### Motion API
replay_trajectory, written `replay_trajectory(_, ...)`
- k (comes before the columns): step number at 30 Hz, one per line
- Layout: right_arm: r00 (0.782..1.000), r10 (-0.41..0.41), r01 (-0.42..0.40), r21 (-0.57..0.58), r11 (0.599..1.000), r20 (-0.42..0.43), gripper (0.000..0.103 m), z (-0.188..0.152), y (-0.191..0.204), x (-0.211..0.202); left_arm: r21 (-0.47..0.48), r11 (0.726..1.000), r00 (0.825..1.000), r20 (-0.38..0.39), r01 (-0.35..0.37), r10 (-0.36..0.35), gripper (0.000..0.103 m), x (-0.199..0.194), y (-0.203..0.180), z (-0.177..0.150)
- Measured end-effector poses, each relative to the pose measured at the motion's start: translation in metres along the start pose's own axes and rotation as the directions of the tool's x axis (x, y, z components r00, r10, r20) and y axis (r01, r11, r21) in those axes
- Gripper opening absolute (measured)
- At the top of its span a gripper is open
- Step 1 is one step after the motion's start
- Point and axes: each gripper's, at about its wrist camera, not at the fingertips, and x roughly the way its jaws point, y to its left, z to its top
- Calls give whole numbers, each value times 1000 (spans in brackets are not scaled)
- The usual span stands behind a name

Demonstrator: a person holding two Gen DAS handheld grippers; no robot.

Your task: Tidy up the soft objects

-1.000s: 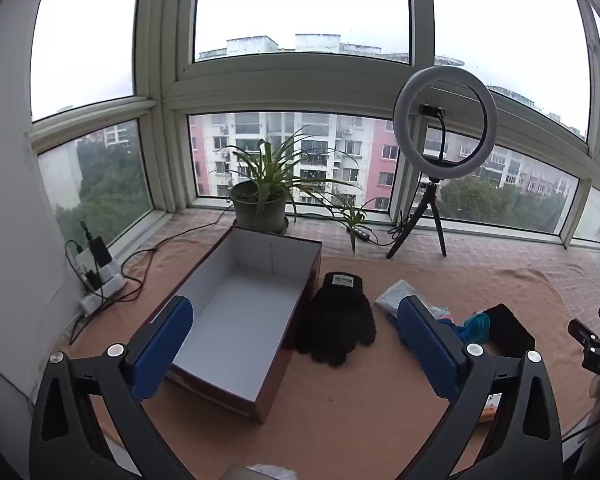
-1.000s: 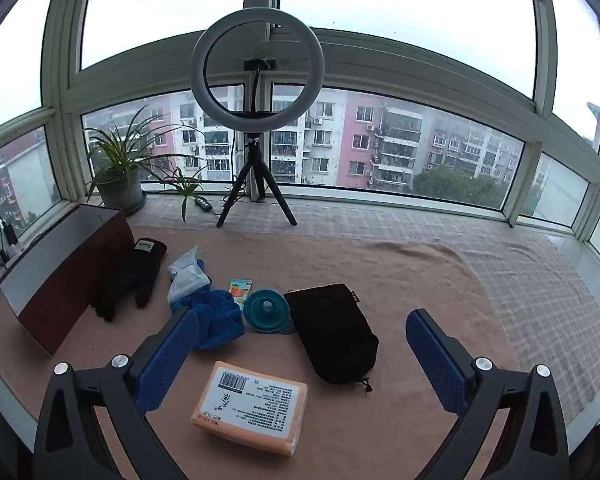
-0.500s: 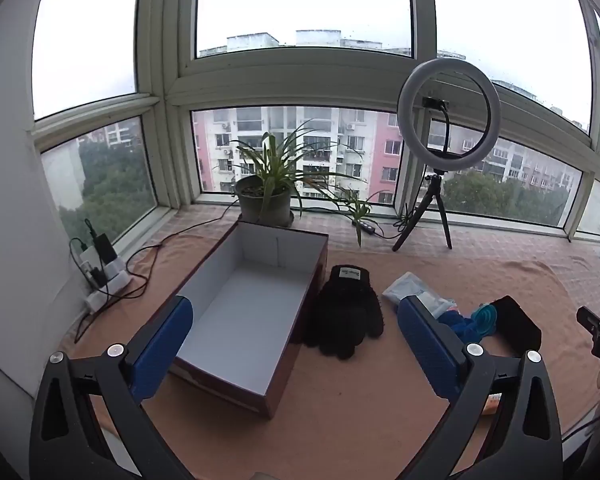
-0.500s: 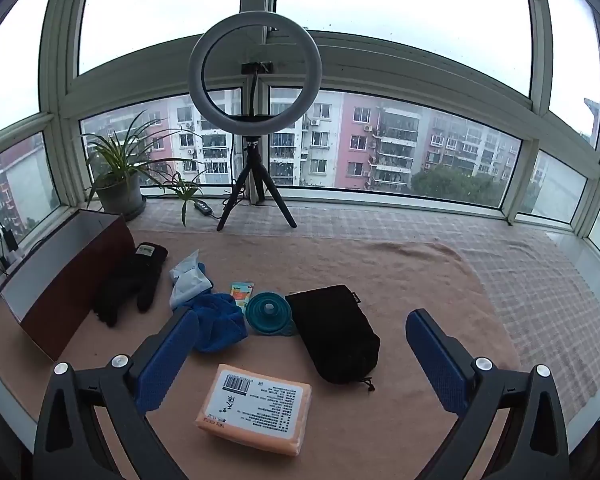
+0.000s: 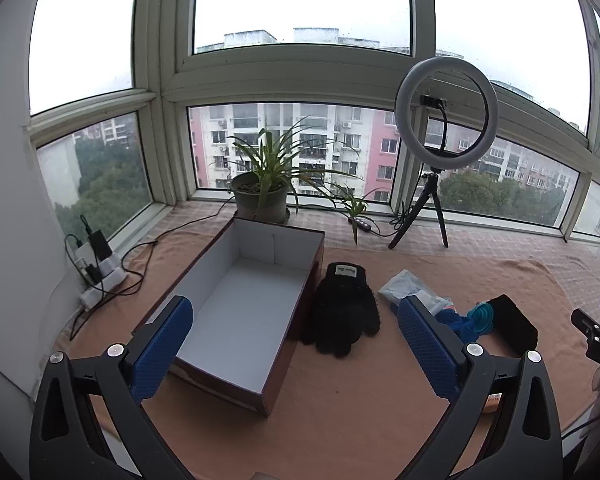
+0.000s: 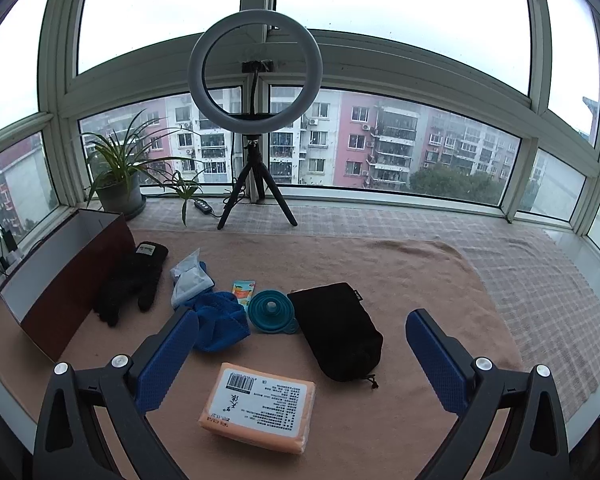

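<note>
Nothing is packed yet: your box (image 5: 236, 312) sits open and bare inside at the left end of the blanket (image 6: 380, 264), near the window-side edge, and every soft thing lies outside it. The gloves (image 5: 342, 312) lie just beside the box's right wall. Further right along the blanket are the wipes pack (image 6: 188, 278), the blue cloth (image 6: 220, 320) touching it, the black pouch (image 6: 336, 330) and, toward the near edge, the orange tissue pack (image 6: 258, 406). A teal funnel (image 6: 270, 311) and a small sachet (image 6: 243, 290) sit among them; I judge those aren't soft goods. Your left gripper (image 5: 296, 346) hovers over the box and gloves with its jaws spread wide, holding nothing; your right gripper (image 6: 300, 360) hangs above the tissue pack, likewise apart. The whole sort is left to do.
</note>
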Motion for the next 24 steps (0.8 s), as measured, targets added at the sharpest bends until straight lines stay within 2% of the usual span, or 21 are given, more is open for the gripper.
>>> replay_trajectory(24, 1000, -3, 3, 5, 1000, -19, 102, 0, 0, 10, -4, 1000, 1000, -7, 8, -8, 102, 6, -2, 3)
